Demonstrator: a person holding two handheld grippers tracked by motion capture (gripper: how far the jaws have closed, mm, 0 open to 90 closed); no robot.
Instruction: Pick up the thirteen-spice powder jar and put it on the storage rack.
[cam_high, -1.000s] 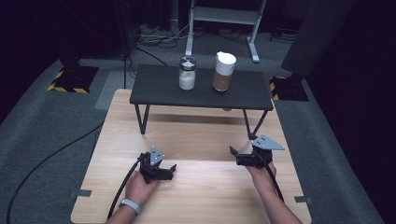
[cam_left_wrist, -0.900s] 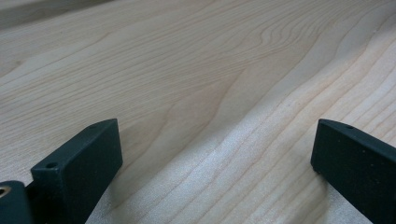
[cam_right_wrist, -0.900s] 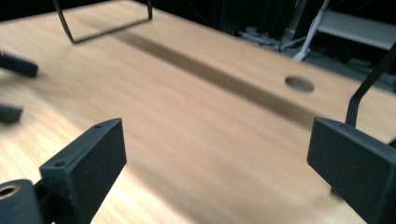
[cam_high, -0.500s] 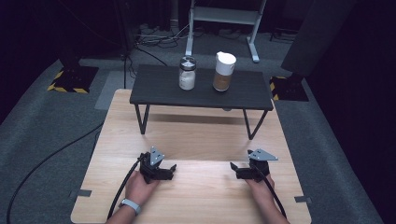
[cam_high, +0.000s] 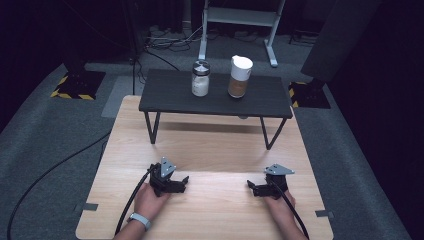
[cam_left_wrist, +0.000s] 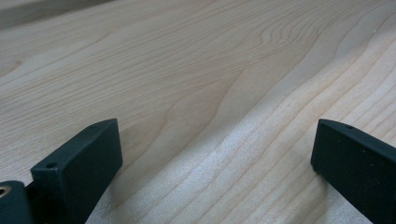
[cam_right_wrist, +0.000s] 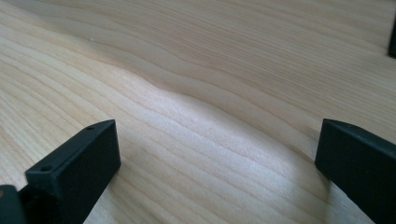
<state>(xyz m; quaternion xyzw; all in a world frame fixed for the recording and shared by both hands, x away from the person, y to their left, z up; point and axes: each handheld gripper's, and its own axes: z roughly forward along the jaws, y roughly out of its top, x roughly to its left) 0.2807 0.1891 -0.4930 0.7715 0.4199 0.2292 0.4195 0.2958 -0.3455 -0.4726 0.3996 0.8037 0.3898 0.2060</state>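
Both grippers rest low on the light wooden tabletop (cam_high: 210, 145), each in a person's hand near the front edge. My left gripper (cam_high: 183, 183) points right, its jaws wide apart over bare wood (cam_left_wrist: 215, 128). My right gripper (cam_high: 253, 188) points left toward it; its jaws have just been opening and stand wide with nothing between them (cam_right_wrist: 215, 125). On a small dark bench (cam_high: 165, 97) at the far end stand a glass jar with white contents (cam_high: 200, 78) and a tan container with a white lid (cam_high: 240, 76), far from both grippers.
The bench stands on thin black legs (cam_high: 150, 127) at the wooden table's far edge. A black cable (cam_high: 50, 172) runs over the grey floor at left. A metal stand (cam_high: 240, 20) and striped floor bases (cam_high: 75, 82) lie beyond.
My right gripper has come down onto the wooden top and nearer the front edge, with its jaws spreading. The left gripper has stayed put.
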